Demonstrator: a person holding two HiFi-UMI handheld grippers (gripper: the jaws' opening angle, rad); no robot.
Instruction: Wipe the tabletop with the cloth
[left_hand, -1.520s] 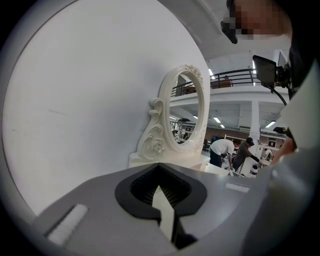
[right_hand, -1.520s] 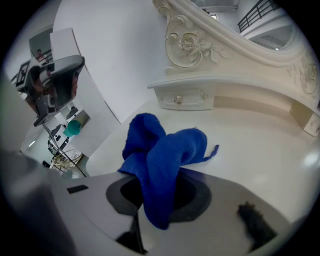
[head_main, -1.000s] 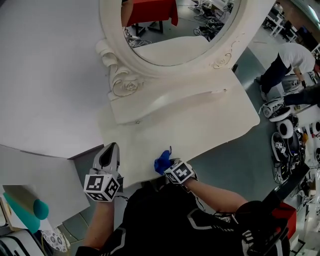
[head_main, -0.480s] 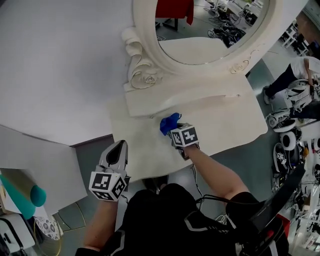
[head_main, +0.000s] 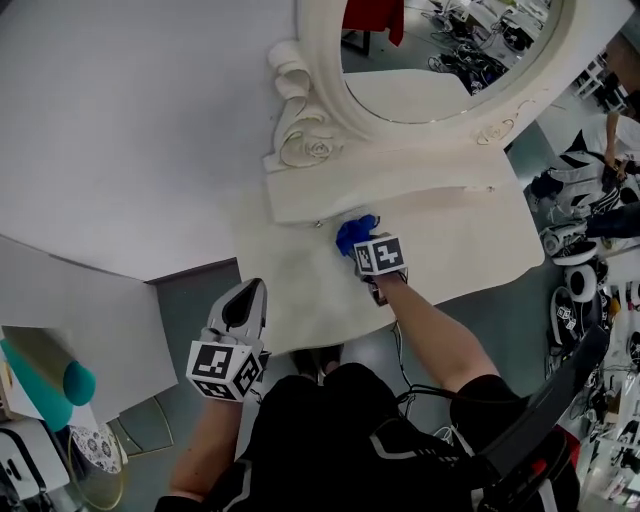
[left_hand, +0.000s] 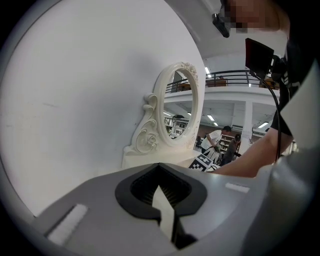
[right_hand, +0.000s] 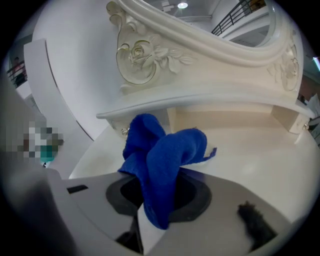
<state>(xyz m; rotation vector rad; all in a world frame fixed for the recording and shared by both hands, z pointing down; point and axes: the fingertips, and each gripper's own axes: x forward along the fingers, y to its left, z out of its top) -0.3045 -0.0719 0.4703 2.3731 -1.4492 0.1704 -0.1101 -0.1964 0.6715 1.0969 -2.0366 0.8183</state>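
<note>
Two grippers are in view, and only the right gripper (head_main: 362, 240) (right_hand: 150, 215) has anything in it. Its jaws are closed on a blue cloth (head_main: 354, 231) (right_hand: 165, 150), which bunches up out of the jaws in two thick folds and hangs forward over them. In the head view the cloth sits on the cream tabletop (head_main: 455, 250) (right_hand: 260, 145), towards the back. It is just in front of the low ledge (head_main: 400, 185) that carries the oval mirror (head_main: 440, 60), and the right gripper view puts it close to the ledge's left end, below the carved rose scroll (right_hand: 137, 62). The person's bare right forearm (head_main: 430, 335) reaches across the tabletop from the front edge to that gripper.

The left gripper (head_main: 243, 300) (left_hand: 162, 200) has its jaws pressed together with nothing between them. It is held near the tabletop's left front edge, well apart from the cloth, and points towards the white wall (head_main: 130, 130) and the mirror frame (left_hand: 177, 110).

Left of the tabletop lies a white panel (head_main: 90, 340). Beyond the tabletop's right edge there is grey floor, with equipment and another person partly in view at the picture's edge.
</note>
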